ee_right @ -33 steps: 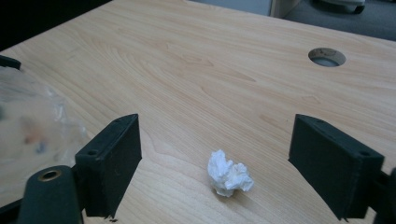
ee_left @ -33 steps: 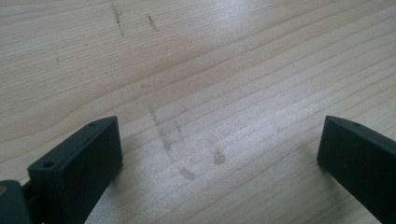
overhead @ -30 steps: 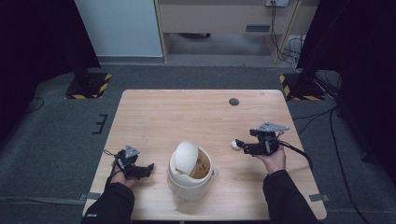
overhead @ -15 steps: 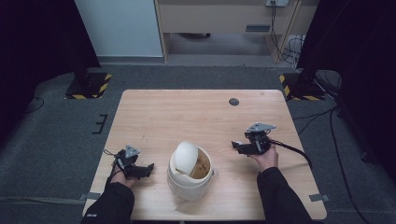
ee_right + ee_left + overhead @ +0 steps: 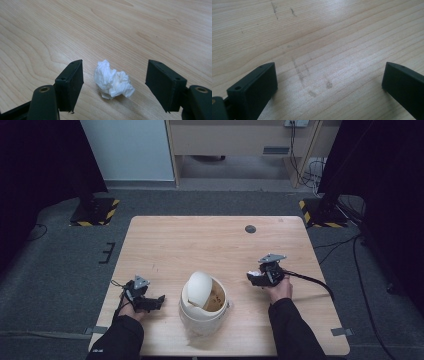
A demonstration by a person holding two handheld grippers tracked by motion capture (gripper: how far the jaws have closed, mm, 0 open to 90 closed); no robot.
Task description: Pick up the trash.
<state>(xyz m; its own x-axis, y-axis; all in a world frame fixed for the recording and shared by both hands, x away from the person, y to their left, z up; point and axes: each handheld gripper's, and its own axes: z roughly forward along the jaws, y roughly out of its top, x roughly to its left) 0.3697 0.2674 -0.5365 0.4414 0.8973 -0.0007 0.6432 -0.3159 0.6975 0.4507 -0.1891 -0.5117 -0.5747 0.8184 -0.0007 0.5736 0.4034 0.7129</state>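
A crumpled white paper wad point(image 5: 113, 80) lies on the wooden table, right between the open jaws of my right gripper point(image 5: 113, 80); neither jaw touches it. From above, the right gripper point(image 5: 256, 277) sits right of centre with the paper wad point(image 5: 253, 273) peeking out at its tip. A white bin with a swing lid point(image 5: 202, 302) stands at the front middle of the table, its lid tilted so the brown inside shows. My left gripper point(image 5: 155, 301) rests low at the front left, jaws wide open over bare wood point(image 5: 324, 62), pointing toward the bin.
The table point(image 5: 200, 240) has a small dark round cap point(image 5: 250, 229) near its far edge. A cable point(image 5: 310, 282) trails right from the right gripper. Grey carpet, dark stands with yellow-black bases point(image 5: 92, 212) and cabinets lie beyond the table.
The right gripper has moved left and slightly nearer, bringing its open jaws around the paper wad. The left gripper and the bin have stayed put.
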